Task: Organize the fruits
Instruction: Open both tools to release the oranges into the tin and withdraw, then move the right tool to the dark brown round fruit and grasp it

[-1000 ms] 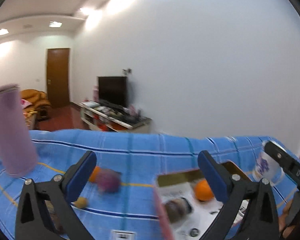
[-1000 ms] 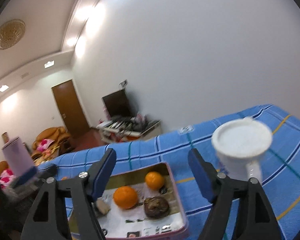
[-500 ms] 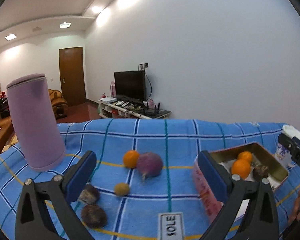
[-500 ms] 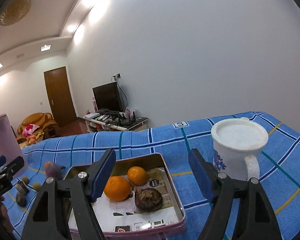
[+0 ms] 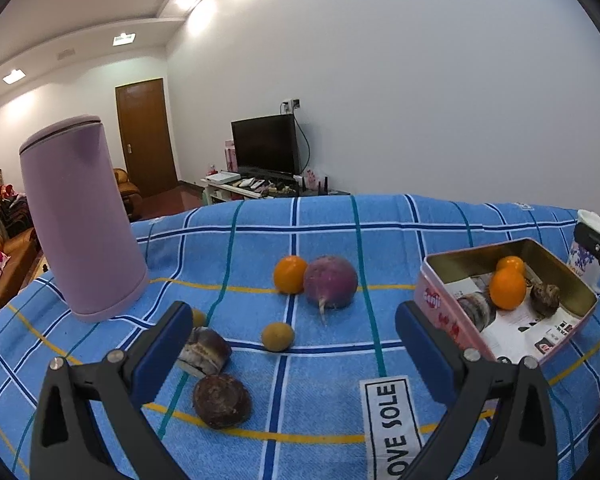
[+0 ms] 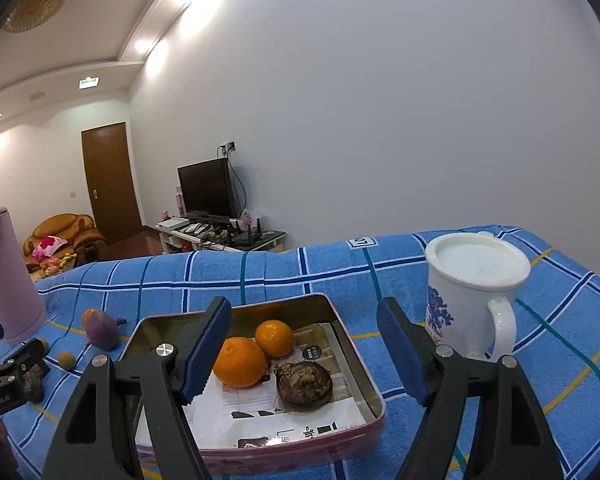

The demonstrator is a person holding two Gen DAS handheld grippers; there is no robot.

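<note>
Blue pad of left hand-held gripper (image 5: 292,344) partly hides brown fruit (image 5: 204,350).

cloth (image 5: 324,368) blue plaid | tin (image 6: 356,360) pink | oranges (image 6: 239,362) orange | flask (image 5: 80,216) lilac

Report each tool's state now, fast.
Left tool: open, holding nothing, above the loose fruit on the blue cloth.
Right tool: open, holding nothing, over the pink tin.
</note>
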